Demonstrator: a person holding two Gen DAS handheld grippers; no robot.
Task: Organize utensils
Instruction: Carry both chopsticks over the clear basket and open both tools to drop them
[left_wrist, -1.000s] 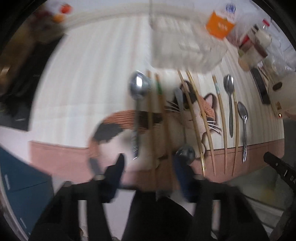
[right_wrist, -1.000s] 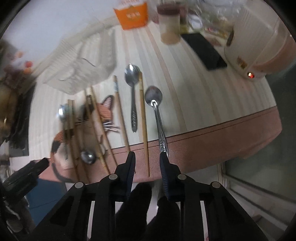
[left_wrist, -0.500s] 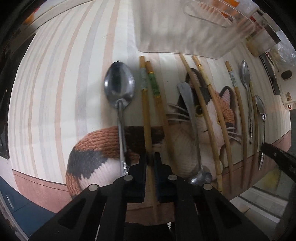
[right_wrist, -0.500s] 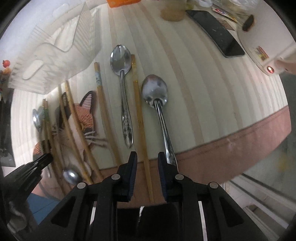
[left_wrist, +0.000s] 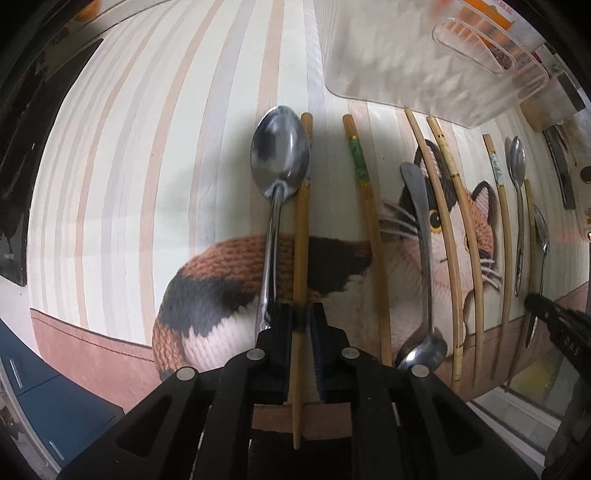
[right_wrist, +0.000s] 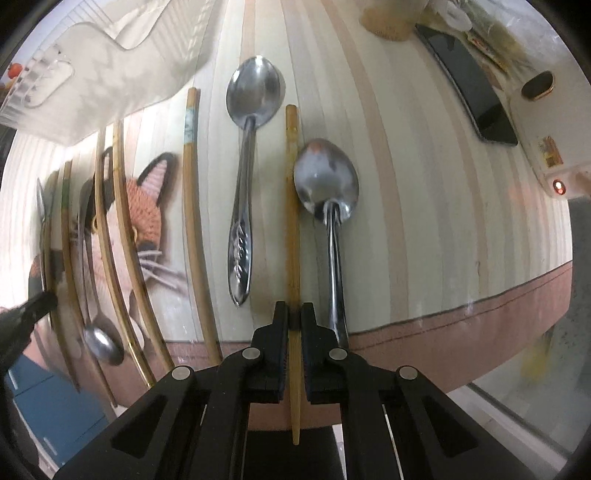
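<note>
Since half a second ago, my right gripper has gone from straddling the plain bamboo chopstick with a gap on either side to pinching it near its close end, while my left gripper remains clamped on a second plain bamboo chopstick with a banded far end, now shifted apart from the green-banded bamboo chopstick on its right. Left wrist view: the gripped stick lies lengthwise on the striped tablecloth with a knitted calico cat print, touching the right edge of a large steel spoon, whose handle runs toward the left finger. Farther right lie an upside-down steel spoon with its bowl near the table edge, a pair of thin pale chopsticks and more cutlery. A clear plastic utensil tray stands at the far right. Right wrist view: the gripped stick lies between a steel spoon with a patterned handle on its left and a large plain steel spoon touching it on the right. A black phone lies far right.
</note>
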